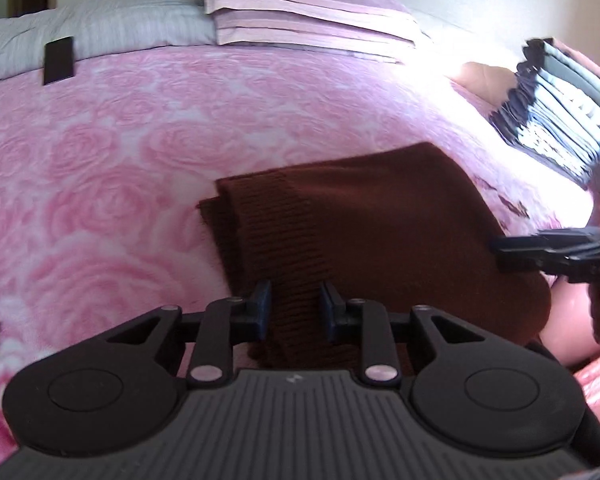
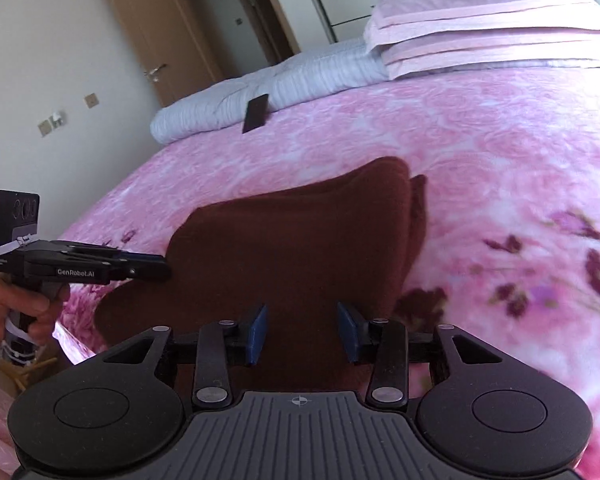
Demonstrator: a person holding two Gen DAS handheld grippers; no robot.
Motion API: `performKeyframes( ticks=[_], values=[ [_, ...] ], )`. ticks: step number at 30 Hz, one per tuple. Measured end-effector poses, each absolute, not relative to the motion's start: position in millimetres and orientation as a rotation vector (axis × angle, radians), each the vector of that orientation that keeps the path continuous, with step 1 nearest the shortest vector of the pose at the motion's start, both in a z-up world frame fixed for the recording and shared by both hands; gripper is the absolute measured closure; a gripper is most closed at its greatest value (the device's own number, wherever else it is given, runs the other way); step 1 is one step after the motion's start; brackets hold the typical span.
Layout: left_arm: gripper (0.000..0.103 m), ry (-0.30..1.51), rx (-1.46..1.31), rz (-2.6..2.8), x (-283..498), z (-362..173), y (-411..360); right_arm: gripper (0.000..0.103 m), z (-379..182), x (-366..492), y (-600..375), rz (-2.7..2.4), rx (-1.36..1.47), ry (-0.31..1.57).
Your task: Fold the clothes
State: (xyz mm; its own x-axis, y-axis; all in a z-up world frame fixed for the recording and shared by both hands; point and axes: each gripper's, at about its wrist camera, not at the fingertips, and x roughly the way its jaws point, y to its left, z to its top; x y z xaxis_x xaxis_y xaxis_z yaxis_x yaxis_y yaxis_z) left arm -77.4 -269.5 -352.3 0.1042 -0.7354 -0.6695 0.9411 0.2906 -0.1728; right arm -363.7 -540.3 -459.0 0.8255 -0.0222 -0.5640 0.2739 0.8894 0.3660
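Left tongs (image 1: 294,308), jaws parted, straddle the ribbed near edge of the folded brown sweater (image 1: 360,232) lying on the pink bed (image 1: 100,160); right tongs (image 2: 302,330), jaws parted wider, hover at the sweater's near edge; folded stack (image 1: 560,108) far right

The folded clothes stack (image 1: 568,112) is blurred and cut off at the edge.

The left gripper (image 2: 156,266) bears "GenRobot.AI" in pale letters on its side. The print on the black card (image 2: 12,216) behind it is too blurred to read.
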Motion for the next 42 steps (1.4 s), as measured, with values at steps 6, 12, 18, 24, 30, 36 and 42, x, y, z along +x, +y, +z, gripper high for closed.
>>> performKeyframes(
  ticks=[6, 12, 18, 24, 30, 36, 42],
  values=[
    [0.077, 0.603, 0.386, -1.260, -105, -319, -244, 0.061, -439, -385, -511, -0.132, 0.369, 0.572],
    [0.074, 0.593, 0.568, -1.305, -139, -342, -245, 0.061, -455, -393, -498, -0.164, 0.348, 0.640],
    [0.070, 0.510, 0.635, -1.279, -151, -336, -234, 0.055, -429, -401, -477, -0.174, 0.154, 0.655],
    [0.037, 0.203, 0.897, -1.337, -198, -329, -217, 0.030, -451, -389, -416, -0.101, -0.345, 0.728],
    [0.032, -0.006, 1.119, -1.397, -236, -348, -214, 0.039, -498, -364, -387, -0.071, -0.781, 0.817],
    [0.025, -0.125, 1.292, -1.368, -251, -377, -231, 0.072, -490, -350, -407, -0.076, -0.733, 0.863],
    [0.057, -0.146, 1.405, -1.295, -245, -394, -254, 0.072, -467, -357, -409, -0.074, -0.675, 0.811]
  ],
)
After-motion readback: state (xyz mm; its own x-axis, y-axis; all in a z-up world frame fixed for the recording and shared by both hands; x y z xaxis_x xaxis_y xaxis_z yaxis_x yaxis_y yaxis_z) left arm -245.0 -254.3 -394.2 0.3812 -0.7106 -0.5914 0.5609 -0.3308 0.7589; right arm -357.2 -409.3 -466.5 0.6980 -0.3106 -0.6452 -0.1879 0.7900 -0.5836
